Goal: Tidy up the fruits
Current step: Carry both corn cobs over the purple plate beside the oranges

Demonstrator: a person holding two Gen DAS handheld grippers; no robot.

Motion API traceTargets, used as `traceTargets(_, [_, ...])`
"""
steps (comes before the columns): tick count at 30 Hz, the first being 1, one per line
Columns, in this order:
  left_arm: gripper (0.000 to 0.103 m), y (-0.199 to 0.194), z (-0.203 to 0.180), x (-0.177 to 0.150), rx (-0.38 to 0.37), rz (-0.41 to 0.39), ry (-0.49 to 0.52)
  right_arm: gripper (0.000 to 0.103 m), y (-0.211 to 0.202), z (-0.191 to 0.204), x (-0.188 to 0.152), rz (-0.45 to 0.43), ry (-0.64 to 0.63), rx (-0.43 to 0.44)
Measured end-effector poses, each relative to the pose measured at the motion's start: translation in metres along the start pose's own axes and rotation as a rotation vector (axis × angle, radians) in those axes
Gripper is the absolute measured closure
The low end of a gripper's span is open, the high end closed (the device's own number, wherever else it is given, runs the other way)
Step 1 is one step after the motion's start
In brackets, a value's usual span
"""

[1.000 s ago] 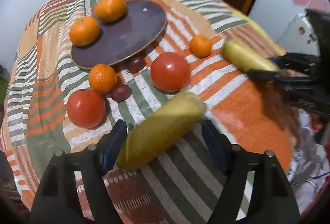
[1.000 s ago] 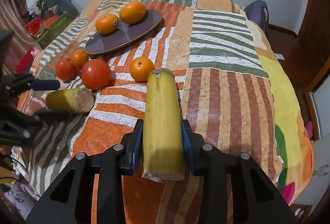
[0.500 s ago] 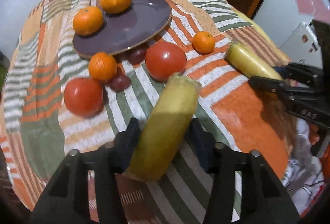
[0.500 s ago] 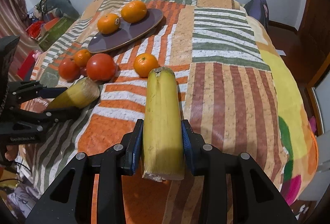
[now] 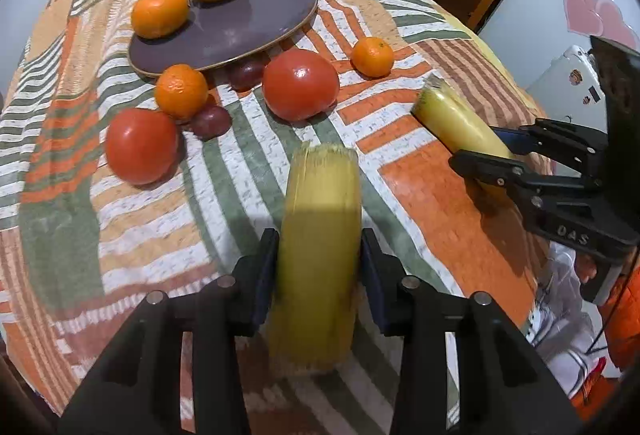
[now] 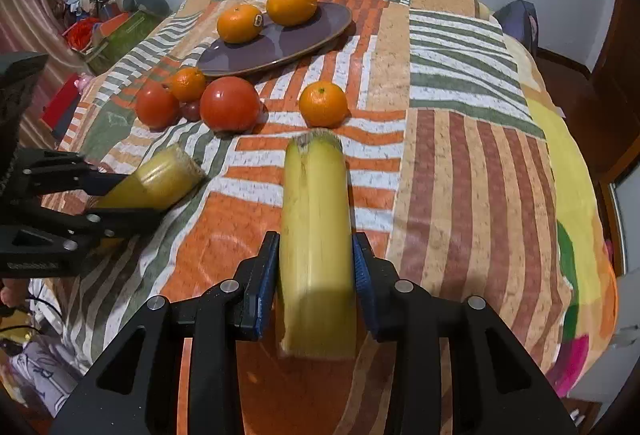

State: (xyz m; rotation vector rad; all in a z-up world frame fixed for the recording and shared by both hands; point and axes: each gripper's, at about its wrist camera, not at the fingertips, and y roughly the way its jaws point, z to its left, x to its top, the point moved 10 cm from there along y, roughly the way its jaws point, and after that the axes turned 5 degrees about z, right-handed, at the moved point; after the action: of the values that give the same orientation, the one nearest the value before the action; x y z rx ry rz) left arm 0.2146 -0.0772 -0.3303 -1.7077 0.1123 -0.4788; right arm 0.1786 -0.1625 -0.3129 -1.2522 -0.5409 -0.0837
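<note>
A yellow banana piece (image 5: 318,259) lay lengthwise between the fingers (image 5: 266,275) of the left gripper (image 5: 318,277), its frayed cut end pointing far. The fingers had just been closing on it and now pressed both its sides. In the right wrist view a second banana piece (image 6: 316,247) sat the same way inside the right gripper (image 6: 316,283), whose blue-padded fingers were shut narrowly against its flanks. Both pieces were smooth, pale yellow and cut blunt at each end.

They hung over a bed covered by a patchwork blanket (image 5: 420,195) of orange, green and white stripes. Farther off lay two tomatoes (image 5: 300,85), a small orange (image 5: 373,57) to the right, another orange (image 5: 181,91) to the left, and two dark plums (image 5: 210,121) among them. Beyond these a purple plate (image 5: 256,23) carried two more oranges (image 5: 160,17) at its far-left edge. Nothing lay between the held pieces and the plate except the loose fruit.
</note>
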Motion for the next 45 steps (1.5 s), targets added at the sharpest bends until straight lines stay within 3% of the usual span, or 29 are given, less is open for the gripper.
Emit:
traceTargets(9, [0.063,0.003,-0.005,0.007,0.042,-0.054,0.036,0.071,0.005,0.002,0.008,-0.03,0.005,-0.004])
traceTargets(16, [0.064,-0.019,0.004,0.007,0.054,-0.104,0.009,0.071,-0.007,0.002,0.017,-0.077,0.019,-0.003])
traceTargets(30, [0.064,-0.084,0.036,0.038,0.072,-0.278,-0.069,0.071,-0.047,0.007,0.072,-0.226,-0.01,-0.039])
traceTargets(45, [0.064,-0.099,0.06,0.088,0.083,-0.341,-0.094,0.071,-0.048,0.018,0.132,-0.295,-0.051,-0.045])
